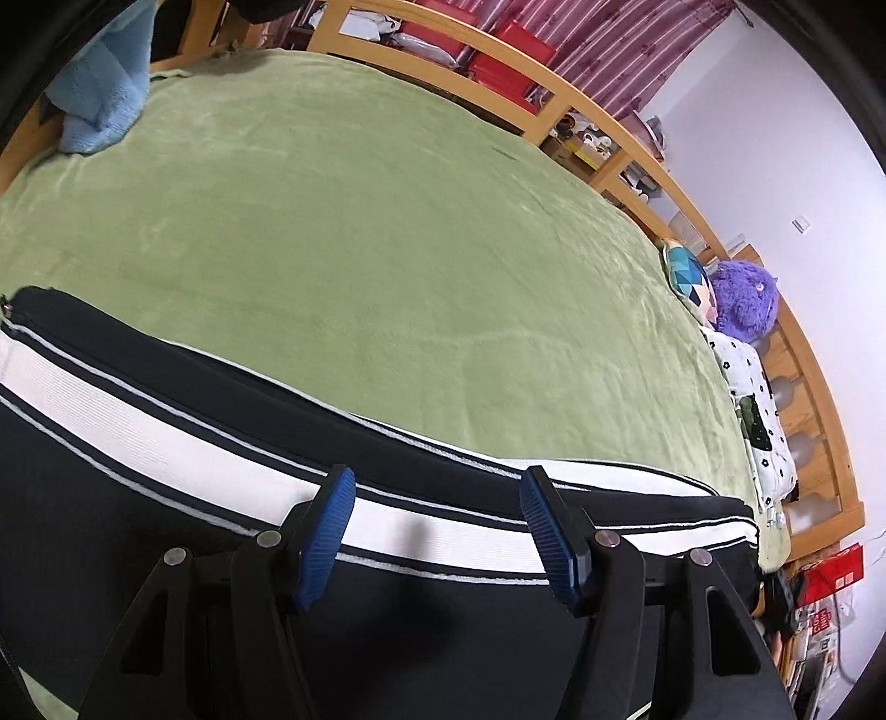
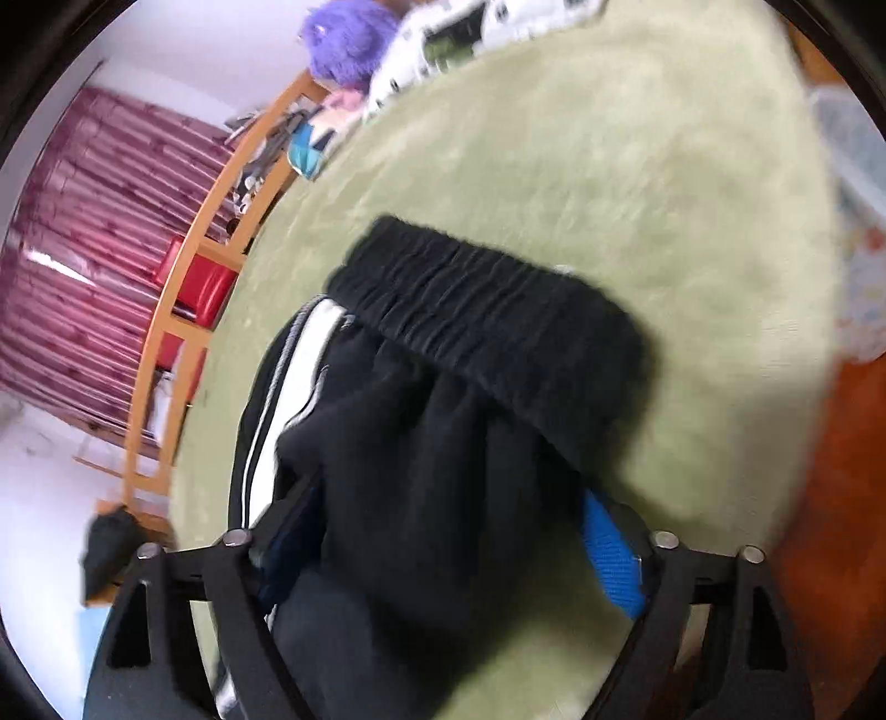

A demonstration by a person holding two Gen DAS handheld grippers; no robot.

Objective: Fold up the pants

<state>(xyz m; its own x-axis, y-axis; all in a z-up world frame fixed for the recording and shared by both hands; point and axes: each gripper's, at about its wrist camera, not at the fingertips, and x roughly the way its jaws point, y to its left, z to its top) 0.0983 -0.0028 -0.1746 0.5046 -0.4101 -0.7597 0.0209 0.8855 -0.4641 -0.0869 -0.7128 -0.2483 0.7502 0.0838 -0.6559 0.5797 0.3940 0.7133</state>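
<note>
Green fleece blanket [image 1: 360,232] covers the bed you are working over, and a wooden bed rail [image 1: 609,127] curves along its far side, with striped maroon curtains [image 1: 620,50] behind the rail. Through your left wrist camera, the pants [image 1: 166,443] lie flat on the near part of the blanket, black with a broad white side stripe [image 1: 138,399] running across the view. Your left gripper [image 1: 437,531] hangs over that stripe with its jaws apart and nothing between the blue pads [image 1: 326,543]; whether the tips touch the cloth you cannot tell. At the blanket's far corner lies a pale blue towel [image 1: 105,94], and at its right-hand end sit a purple plush toy [image 1: 745,302] and a patterned pillow [image 1: 758,410].

Through your right wrist camera, which is blurred, the pants [image 2: 443,443] lie on the blanket [image 2: 609,166] with the gathered black waistband [image 2: 487,315] away from you. Your right gripper [image 2: 448,531] straddles a bunch of the black cloth: the fabric fills the space between the jaws, which stand wide, and one blue pad [image 2: 609,554] shows clear of the cloth beside it.
</note>
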